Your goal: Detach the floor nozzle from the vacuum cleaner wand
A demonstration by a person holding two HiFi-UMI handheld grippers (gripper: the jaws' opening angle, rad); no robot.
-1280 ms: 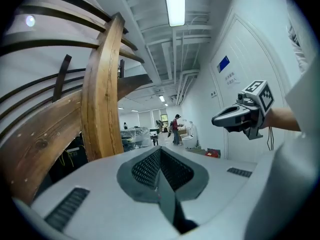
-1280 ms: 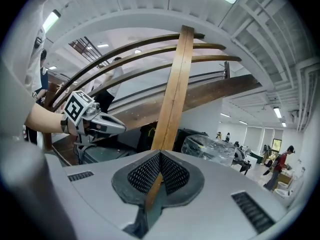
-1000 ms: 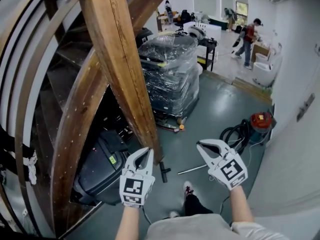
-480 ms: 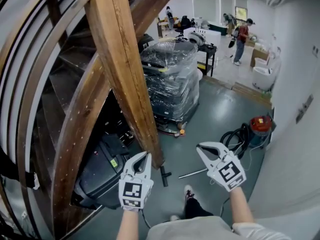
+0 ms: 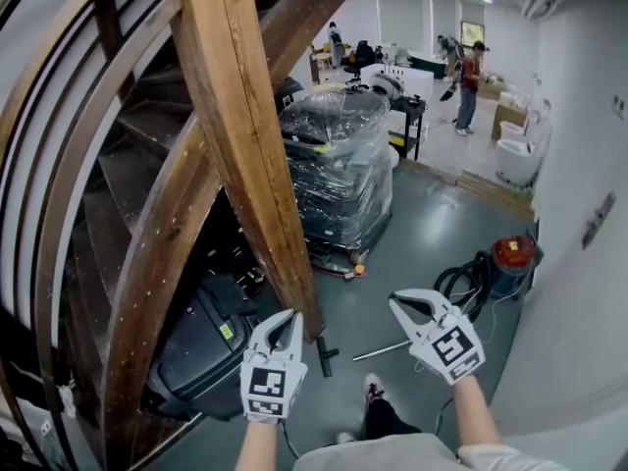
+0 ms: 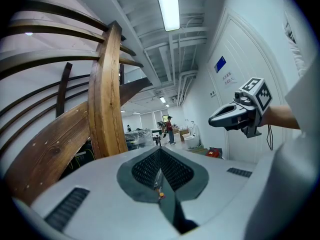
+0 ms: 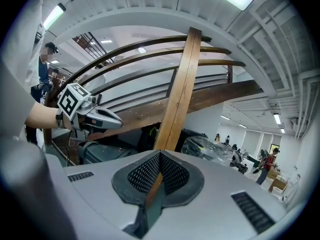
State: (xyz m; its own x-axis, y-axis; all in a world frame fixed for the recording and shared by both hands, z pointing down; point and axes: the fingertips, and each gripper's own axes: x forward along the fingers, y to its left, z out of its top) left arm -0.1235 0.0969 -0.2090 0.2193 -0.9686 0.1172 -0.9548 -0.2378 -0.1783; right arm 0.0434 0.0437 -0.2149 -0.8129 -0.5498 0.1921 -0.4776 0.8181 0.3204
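The vacuum's metal wand lies on the grey floor, with its black floor nozzle at the left end by the foot of the wooden beam. A black hose leads to the red canister at the right wall. My left gripper hovers above the nozzle, shut and empty. The right gripper hangs above the wand, also shut with nothing in it. From the left gripper view the left gripper points level into the room, with the right gripper beside it. The right gripper faces the staircase, the left gripper at its side.
A thick slanted wooden beam and curved stair rails stand at the left. A black case lies under the stairs. A plastic-wrapped pallet stands ahead. A white wall closes the right side. People stand far back. My shoe is near the wand.
Both grippers stay shut and sit slightly lower in the head view as the camera tilts up. The person in the red top at the back has walked to the left.
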